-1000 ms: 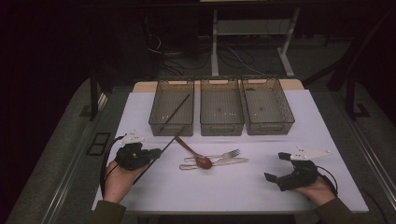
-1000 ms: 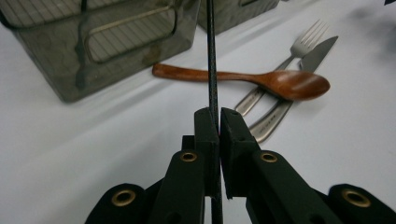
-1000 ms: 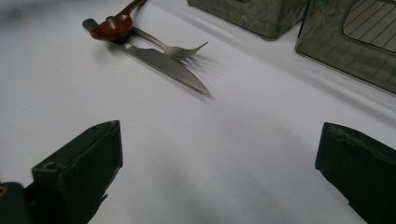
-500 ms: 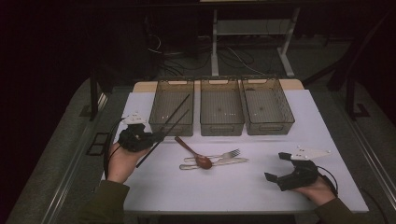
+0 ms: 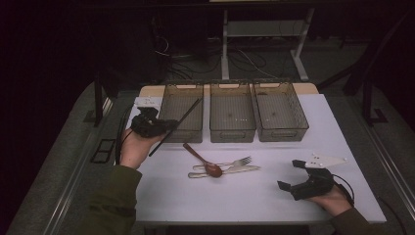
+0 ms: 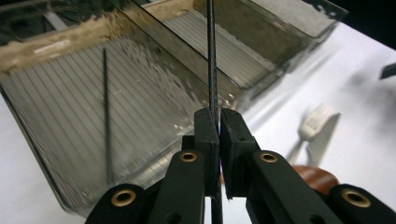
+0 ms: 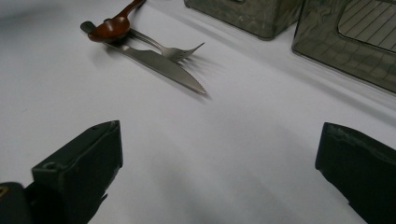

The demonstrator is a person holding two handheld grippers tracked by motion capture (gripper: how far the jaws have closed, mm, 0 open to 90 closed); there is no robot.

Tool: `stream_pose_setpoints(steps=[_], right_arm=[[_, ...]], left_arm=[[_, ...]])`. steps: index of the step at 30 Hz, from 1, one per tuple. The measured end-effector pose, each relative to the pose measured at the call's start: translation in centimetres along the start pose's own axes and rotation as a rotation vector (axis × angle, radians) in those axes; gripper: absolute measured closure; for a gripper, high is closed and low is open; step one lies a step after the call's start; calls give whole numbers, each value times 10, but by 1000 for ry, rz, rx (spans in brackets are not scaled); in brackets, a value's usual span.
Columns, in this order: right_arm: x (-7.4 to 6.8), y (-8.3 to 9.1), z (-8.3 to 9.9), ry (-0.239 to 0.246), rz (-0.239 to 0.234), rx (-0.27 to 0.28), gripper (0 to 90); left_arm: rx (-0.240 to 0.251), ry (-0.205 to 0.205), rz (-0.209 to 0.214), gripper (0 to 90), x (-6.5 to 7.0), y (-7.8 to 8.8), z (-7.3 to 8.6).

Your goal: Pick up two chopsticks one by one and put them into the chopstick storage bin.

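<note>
A white table (image 5: pixel 254 196) fills the lower half of the high view, with dark, hard-to-read floor and cables beyond it. Three smoky translucent bins stand side by side along its far edge: a left bin (image 5: pixel 180 131), a middle bin (image 5: pixel 232 131) and a right bin (image 5: pixel 288 131). From above their contents are hard to make out, but the left gripper view shows a thin black chopstick (image 6: pixel 106 116) lying on the ribbed floor of the left bin.

The left gripper (image 5: pixel 166 128), held at the near corner of the left bin, has its jaws pressed together on a second black chopstick (image 5: pixel 182 121), which slants up over that bin; its far end is cut off at the top of the left gripper view.

The right gripper (image 5: pixel 292 175) rests near the table's right front edge, jaws spread wide with nothing between them.

Mid-table lie a brown wooden spoon (image 5: pixel 201 159), a fork (image 7: pixel 173 49) and a knife (image 7: pixel 163 65), overlapping at their handles.
</note>
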State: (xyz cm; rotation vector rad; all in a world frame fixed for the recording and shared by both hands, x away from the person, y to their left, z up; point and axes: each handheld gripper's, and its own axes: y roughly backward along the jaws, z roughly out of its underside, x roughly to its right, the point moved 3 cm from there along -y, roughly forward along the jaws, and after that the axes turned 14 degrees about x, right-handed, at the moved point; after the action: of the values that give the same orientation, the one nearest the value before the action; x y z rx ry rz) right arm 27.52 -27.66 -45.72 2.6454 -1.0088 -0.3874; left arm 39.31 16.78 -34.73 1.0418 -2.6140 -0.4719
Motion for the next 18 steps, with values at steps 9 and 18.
stream_pose_setpoints(steps=[9, 18], right_arm=[[1, 1, 0, -2, 0, 0, 1], [1, 1, 0, -4, -2, 5, 1]], left_arm=[[13, -18, -47, 856, -23, -24, -20], [49, -5, -76, 856, -47, -48, -32]])
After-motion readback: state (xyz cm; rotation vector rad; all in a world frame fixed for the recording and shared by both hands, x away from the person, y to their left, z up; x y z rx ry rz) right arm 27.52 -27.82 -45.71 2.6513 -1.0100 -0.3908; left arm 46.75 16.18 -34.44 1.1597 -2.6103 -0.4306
